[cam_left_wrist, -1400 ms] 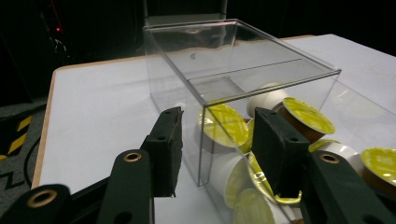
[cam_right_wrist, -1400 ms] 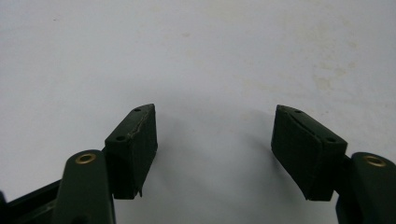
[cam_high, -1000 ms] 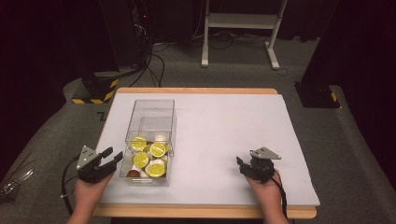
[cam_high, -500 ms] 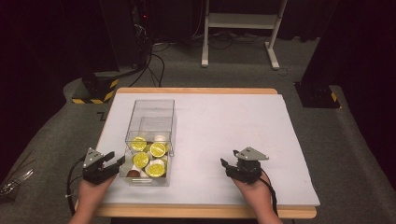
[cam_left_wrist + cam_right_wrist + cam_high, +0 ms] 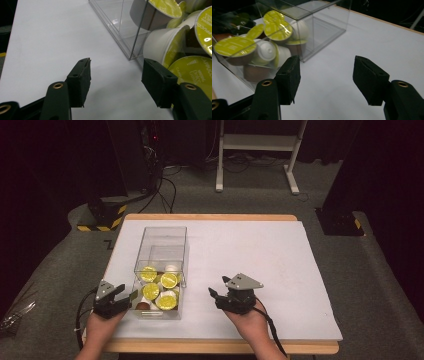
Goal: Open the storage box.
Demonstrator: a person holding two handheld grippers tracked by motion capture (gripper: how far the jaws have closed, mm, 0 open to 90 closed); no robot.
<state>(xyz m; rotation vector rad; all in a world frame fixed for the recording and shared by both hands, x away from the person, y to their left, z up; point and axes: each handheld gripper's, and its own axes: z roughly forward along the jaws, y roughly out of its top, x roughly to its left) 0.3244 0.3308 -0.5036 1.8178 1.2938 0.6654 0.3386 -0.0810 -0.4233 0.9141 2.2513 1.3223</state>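
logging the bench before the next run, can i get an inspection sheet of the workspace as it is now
surface: white table top with a wooden edge, bare apart from the box
job's things: clear plastic box holding yellow-lidded capsules, heaped at its near end
clutter: nothing seen on the table
grippers: left gripper beside the box's near left corner, jaws have just been opening, nothing between them; right gripper open, empty, to the right of the box
cables: one trails from each gripper; a bundle lies on the floor behind the table
surroundings: grey carpet, white stand legs, dark room
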